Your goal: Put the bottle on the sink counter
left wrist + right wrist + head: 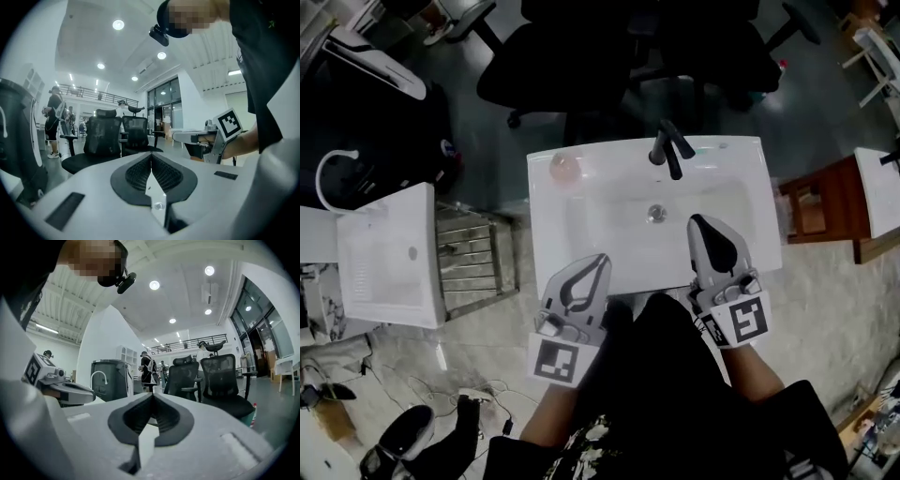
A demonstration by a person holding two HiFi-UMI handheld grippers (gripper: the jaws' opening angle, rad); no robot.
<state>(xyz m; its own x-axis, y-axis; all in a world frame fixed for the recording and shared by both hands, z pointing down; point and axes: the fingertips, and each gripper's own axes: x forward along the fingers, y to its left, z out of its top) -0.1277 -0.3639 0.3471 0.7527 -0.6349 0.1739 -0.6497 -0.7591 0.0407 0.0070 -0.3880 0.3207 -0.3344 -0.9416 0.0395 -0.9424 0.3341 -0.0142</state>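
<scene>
Both the left gripper (600,261) and right gripper (700,223) are pinched shut on nothing, on the near side of the faucet (667,150). The pinkish round thing left of the faucet is probably the bottle (565,167), already on the sink counter (731,155), so I'd guess the next move is just backing off. The basin (609,220) holds only its drain (656,213).

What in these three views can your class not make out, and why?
Pale pink round thing on the white rectangular sink, back left corner, head view: blurred, seen from above; bottle or not, unclear.
Sink, both gripper views: not shown; both look up across the room.
Small red-topped item, right gripper view: tiny, near the edge.
</scene>
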